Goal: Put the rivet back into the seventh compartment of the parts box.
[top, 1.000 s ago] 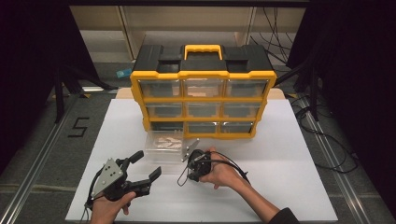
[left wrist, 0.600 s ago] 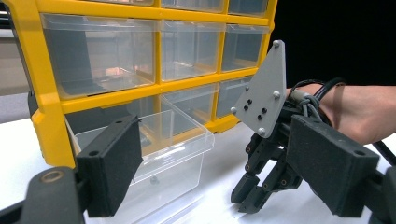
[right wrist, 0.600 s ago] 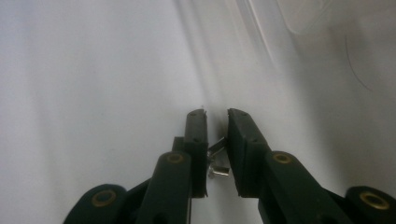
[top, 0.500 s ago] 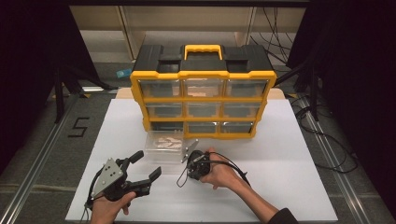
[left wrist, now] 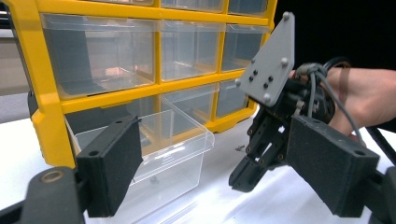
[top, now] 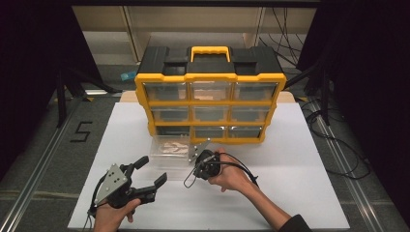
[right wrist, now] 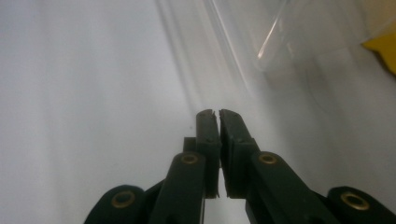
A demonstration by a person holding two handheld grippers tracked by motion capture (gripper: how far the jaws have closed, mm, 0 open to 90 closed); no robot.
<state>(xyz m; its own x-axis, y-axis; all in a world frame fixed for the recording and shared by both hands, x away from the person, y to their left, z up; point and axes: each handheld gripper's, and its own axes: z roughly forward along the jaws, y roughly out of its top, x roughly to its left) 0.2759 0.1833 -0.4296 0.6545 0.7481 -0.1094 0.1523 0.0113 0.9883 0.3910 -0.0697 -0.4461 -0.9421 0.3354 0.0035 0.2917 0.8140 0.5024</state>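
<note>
Two tongs near counter's front edge: left tongs spread wide, empty; right tongs pinched shut, tips down at counter, whether something tiny is held can't tell. Clear drawer just beyond, right tongs nearer, small pieces inside. Farther back, yellow organizer, drawers mostly empty.

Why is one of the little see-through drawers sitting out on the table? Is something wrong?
One clear drawer lies pulled out on the white table, in front of the yellow organizer; its bottom-left slot looks dark and open. The right gripper is shut at the drawer's corner. Nothing looks spilled or broken.
</note>
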